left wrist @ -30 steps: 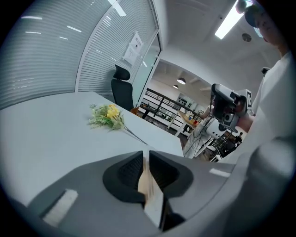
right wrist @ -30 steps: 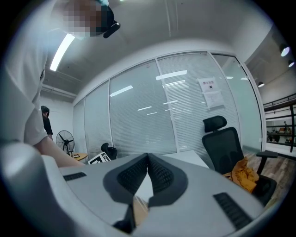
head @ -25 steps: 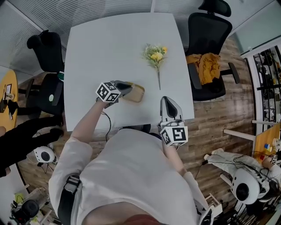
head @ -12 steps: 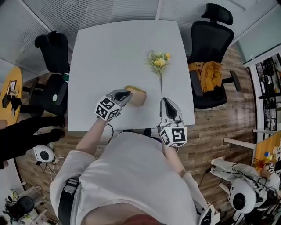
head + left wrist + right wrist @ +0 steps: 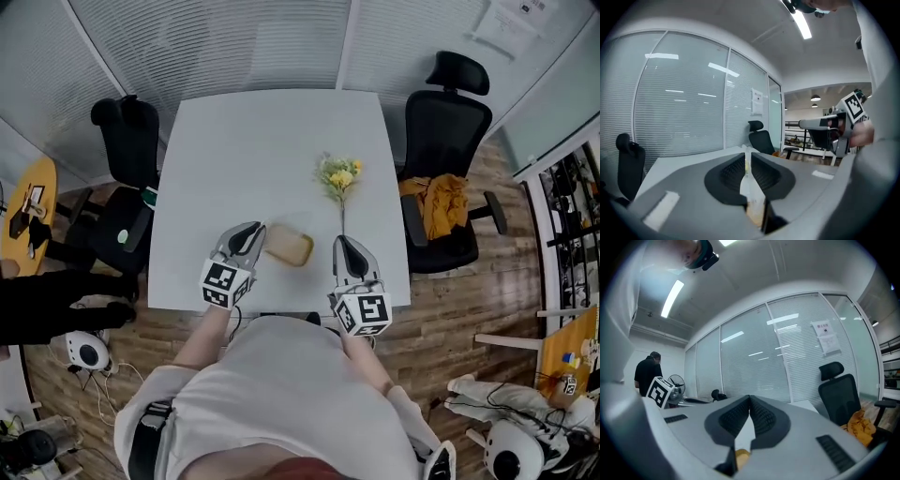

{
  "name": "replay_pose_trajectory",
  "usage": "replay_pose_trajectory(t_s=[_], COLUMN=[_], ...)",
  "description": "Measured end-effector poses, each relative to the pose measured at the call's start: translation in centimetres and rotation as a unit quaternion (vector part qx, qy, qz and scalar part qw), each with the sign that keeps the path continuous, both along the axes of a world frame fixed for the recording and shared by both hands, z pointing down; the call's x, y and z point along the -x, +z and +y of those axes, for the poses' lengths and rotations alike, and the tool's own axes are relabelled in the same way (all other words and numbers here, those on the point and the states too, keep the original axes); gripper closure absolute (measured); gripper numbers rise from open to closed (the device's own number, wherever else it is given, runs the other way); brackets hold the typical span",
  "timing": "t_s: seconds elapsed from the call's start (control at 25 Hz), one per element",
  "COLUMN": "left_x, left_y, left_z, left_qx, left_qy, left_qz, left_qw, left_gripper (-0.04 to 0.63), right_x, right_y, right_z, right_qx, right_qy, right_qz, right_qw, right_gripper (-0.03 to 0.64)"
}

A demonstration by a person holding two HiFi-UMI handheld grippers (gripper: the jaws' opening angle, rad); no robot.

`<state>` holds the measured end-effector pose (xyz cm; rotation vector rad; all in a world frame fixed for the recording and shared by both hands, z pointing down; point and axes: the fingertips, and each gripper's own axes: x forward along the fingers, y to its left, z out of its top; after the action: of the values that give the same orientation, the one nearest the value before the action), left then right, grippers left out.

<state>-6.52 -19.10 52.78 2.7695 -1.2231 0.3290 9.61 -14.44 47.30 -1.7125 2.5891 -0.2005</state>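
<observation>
Where the left claw (image 5: 251, 232) hangs: just off the left edge of the tan slab (image 5: 289, 247), tips aimed across it. Whether they touch or sit just apart, the head view won't settle.
Left claw grip: clenched, pads pressed to a thin slit in the left gripper view, nothing caught between them.
Right claw (image 5: 345, 244): on the slab's right side, near but clear of it, nose pointing toward the table's far side.
Right claw grip: clenched too — tips meet in the right gripper view, nothing between them.
Tan slab: flat on the white table (image 5: 244, 141), rounded corners, sitting between the two claws and close to the table's near edge.
Flower sprig (image 5: 338, 176): beyond the slab and a little to its right, yellow heads at the far end, thin stem running back until it is level with the slab — apart from it.
Black chair (image 5: 448, 112): well to the slab's right, off the table, with an orange cloth (image 5: 437, 204) lying on it.
Second black chair (image 5: 127, 131): well to the slab's left, past the table's corner.
Person (image 5: 281, 394): white shirt on the near side of the slab, one claw in each hand.
</observation>
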Motion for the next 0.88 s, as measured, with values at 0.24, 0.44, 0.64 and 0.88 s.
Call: replay_pose_trajectory(t_s=[0.24,0.44,0.64,0.88], left_x=[1.9,3.8,4.6,5.1], left_y=[-3.6,-5.7,-6.8,-7.2], left_z=[0.4,0.6,0.5,-0.1], left_qx=[-0.044,-0.091,-0.102,-0.101], left_qy=[-0.048,-0.093,-0.119,-0.126], left_qz=[0.031,0.009,0.012,0.021], left_qw=[0.9974,0.9914,0.9875,0.9866], left_gripper=[0.546,0.546,0.546,0.546], right_x=[1.2,1.7,2.1,2.8], right_y=[-1.2,-1.6,-1.9,-2.2], right_z=[-0.6,-1.4,-2.0,-2.7], right_qx=[-0.010,-0.011,-0.011,-0.008], right_qy=[-0.020,-0.027,-0.036,-0.047], right_qz=[0.012,0.023,0.031,0.037], right_qw=[1.000,0.999,0.999,0.998], right_gripper=[0.609,0.609,0.609,0.609])
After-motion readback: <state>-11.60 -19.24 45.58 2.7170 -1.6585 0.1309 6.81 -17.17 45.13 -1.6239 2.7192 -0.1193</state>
